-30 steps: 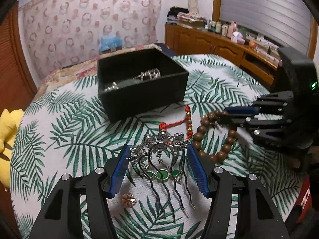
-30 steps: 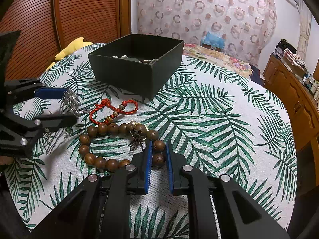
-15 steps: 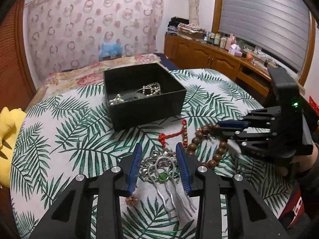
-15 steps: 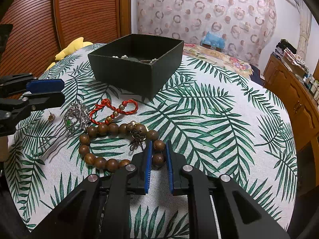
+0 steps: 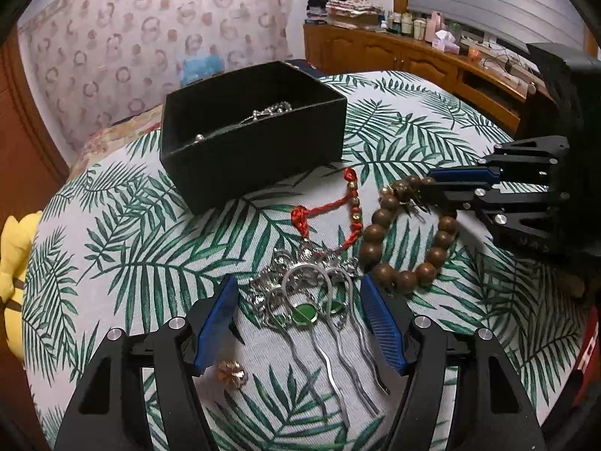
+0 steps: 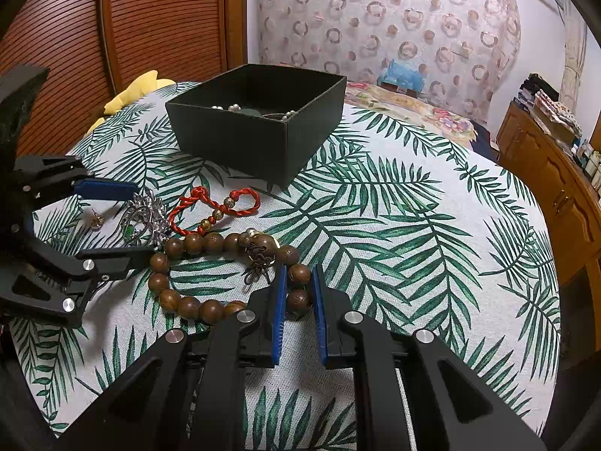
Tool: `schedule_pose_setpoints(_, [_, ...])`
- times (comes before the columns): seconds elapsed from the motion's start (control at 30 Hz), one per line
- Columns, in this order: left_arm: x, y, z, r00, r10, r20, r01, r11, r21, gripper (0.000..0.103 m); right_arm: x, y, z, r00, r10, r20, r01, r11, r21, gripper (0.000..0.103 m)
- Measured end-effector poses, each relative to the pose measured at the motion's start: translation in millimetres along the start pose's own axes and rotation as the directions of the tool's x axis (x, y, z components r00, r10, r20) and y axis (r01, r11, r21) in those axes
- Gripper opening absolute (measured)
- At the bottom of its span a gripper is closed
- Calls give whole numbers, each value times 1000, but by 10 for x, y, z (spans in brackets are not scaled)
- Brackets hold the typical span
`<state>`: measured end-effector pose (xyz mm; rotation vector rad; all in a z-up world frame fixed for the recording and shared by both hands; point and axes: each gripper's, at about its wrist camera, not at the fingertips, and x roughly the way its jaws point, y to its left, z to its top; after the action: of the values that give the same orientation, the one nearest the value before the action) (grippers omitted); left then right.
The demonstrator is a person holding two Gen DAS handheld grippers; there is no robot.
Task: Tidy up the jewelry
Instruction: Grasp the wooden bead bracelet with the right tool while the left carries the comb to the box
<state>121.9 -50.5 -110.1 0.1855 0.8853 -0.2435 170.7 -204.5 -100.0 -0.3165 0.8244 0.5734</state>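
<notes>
Near the box (image 5: pixel 255 139), the left gripper (image 5: pixel 298 306) spreads wide around the comb (image 5: pixel 304 297) on the cloth (image 5: pixel 150 263); right gripper (image 6: pixel 296 291) pinches the bracelet (image 6: pixel 210 274) beads.

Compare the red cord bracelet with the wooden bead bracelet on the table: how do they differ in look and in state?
The red cord bracelet is a thin twisted cord with a few small gold beads; the wooden bead bracelet is a full ring of large brown beads. The cord bracelet lies free, while the right gripper is closed on a bead of the wooden one. Both lie on the table, outside the black box.
</notes>
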Motion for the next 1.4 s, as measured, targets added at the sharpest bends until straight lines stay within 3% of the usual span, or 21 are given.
schedule_pose_setpoints(0.1, [-7, 22, 11, 1000, -20, 6, 20, 1000, -6, 53, 0, 2, 0, 1000, -1, 0, 1, 1000, 0, 15])
schedule_pose_setpoints(0.57, [-335, 85, 16, 992, 0, 130, 7, 998, -57, 53, -12, -14, -1, 1000, 26, 3, -26, 1000, 12, 15])
schedule_pose_setpoints(0.77, [-489, 99, 94, 983, -1, 184, 15, 997, -74, 53, -249, 39, 44, 995, 58, 79, -60, 998, 28, 15])
schedule_pose_setpoints(1.03, [-686, 125, 193, 969, 9, 245, 11, 997, -77, 53, -756, 115, 354, 977, 61, 206, -60, 998, -12, 15])
schedule_pose_setpoints(1.4, [-653, 274, 639, 959, 19, 284, -5, 999, -50, 53, -1007, -54, 848, 953, 47, 299, -35, 998, -46, 15])
